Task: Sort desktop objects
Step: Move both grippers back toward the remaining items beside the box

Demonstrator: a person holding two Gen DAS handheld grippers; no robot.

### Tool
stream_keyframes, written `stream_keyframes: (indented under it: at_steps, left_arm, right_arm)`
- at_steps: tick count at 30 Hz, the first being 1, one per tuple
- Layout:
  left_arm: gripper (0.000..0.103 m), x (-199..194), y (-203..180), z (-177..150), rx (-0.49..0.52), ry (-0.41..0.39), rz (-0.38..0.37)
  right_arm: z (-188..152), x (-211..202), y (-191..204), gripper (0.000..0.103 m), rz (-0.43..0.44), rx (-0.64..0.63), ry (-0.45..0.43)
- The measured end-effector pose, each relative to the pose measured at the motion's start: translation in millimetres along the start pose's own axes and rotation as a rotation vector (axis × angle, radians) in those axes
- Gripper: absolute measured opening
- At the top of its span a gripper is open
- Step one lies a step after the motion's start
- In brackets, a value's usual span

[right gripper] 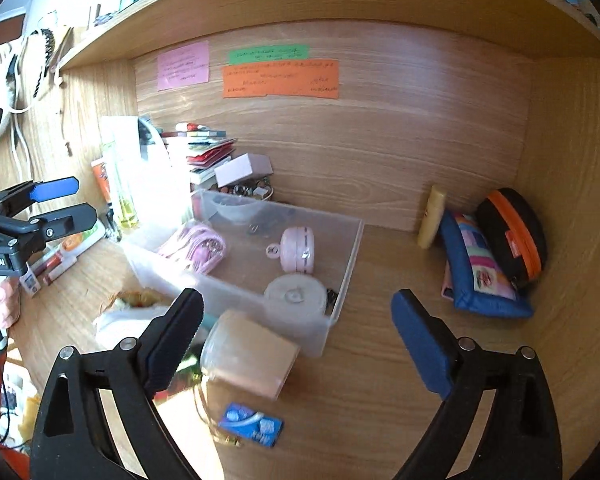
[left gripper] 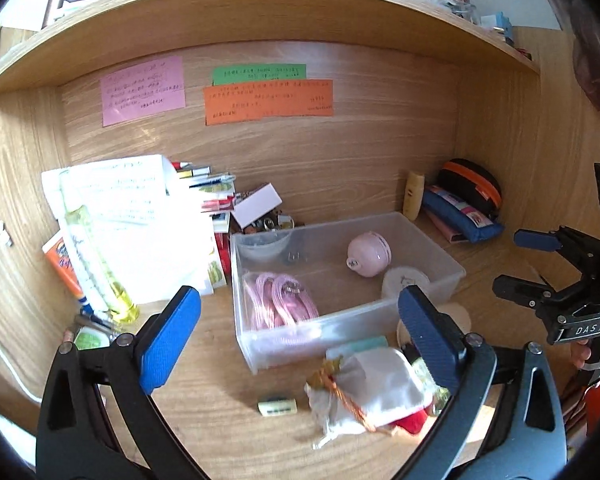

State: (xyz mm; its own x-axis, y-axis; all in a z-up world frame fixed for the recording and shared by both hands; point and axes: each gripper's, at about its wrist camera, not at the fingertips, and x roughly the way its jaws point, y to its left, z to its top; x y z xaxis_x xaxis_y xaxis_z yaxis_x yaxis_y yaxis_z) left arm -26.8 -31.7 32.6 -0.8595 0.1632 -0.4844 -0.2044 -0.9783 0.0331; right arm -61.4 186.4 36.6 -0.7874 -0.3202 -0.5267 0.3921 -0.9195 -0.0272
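Left tool (left gripper: 300,332) and right tool (right gripper: 296,340): both spread wide, nothing between the pads. 1 clear plastic rectangular bin (left gripper: 440,256) sits mid-counter, holding a pink coiled cable (left gripper: 278,304) and a pink round case (left gripper: 369,254). White drawstring cloth pouch (left gripper: 376,388) lies loose in front of the bin; judged soft and light, best pinched at its gathered neck.

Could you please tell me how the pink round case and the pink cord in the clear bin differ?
The pink round case is a smooth, rigid shell; the pink cord is a loose, braided coil. In the left wrist view the case sits toward the far right of the clear bin, while the cord lies against its near left wall. Both are pale pink and inside the bin.
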Motion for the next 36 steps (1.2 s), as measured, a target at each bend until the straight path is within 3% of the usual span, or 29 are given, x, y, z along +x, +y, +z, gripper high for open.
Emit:
stream_keyframes:
  at_steps: [9, 16, 17, 21, 28, 36]
  left_arm:
    - [0.1, -2.5, 2.8, -33.4, -0.027, 0.067, -0.002]
    - [0.1, 30.6, 18.2, -48.1, -0.099, 0.174, -0.073]
    - [0.098, 36.1, 20.3, -48.6, -0.116, 0.187, -0.092]
    - [0.074, 58.8, 25.0, -49.8, -0.161, 0.256, -0.16]
    - [0.07, 89.7, 29.4, -53.0, -0.206, 0.328, -0.202]
    - [0.07, 115.1, 32.4, -64.7, -0.25, 0.393, -0.236]
  right_arm:
    - [-31.6, -10.1, 9.5, 0.094, 0.011, 0.008, 0.029]
    - [-44.1, 4.2, 10.8, 0.094, 0.027, 0.051, 0.08]
    - [-44.4, 6.6, 11.3, 0.094, 0.032, 0.057, 0.086]
    - [-43.3, 20.7, 12.8, 0.094, 0.066, 0.084, 0.116]
    - [-39.5, 52.9, 20.2, 0.094, 0.105, 0.117, 0.177]
    - [-43.3, 76.4, 11.4, 0.094, 0.075, 0.161, 0.212]
